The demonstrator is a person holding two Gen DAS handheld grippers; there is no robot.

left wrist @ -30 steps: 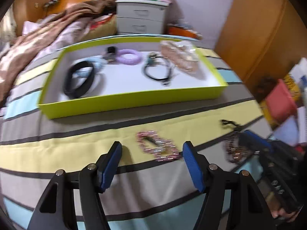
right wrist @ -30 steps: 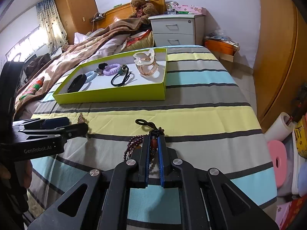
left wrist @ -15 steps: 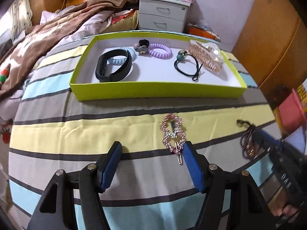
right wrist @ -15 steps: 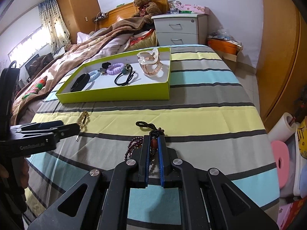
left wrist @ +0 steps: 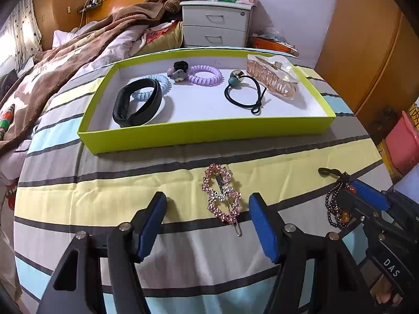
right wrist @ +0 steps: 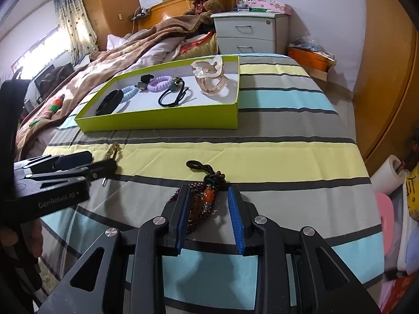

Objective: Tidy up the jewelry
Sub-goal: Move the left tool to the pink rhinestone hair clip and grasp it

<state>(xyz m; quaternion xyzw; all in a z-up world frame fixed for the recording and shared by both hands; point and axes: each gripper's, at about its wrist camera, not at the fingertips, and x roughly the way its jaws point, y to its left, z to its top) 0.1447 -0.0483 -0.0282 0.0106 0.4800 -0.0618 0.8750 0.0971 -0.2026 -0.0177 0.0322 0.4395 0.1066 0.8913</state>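
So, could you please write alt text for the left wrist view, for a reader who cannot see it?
The open left gripper hovers over a pink rhinestone hair clip on a striped bedspread. Beyond lies a green tray of hair ties, and at right the right gripper is at a dark beaded bracelet.

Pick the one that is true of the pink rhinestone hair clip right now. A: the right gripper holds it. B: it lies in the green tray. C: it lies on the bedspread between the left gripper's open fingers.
C: the pink rhinestone hair clip lies flat on the striped bedspread, outside the green tray, with the left gripper open around it.
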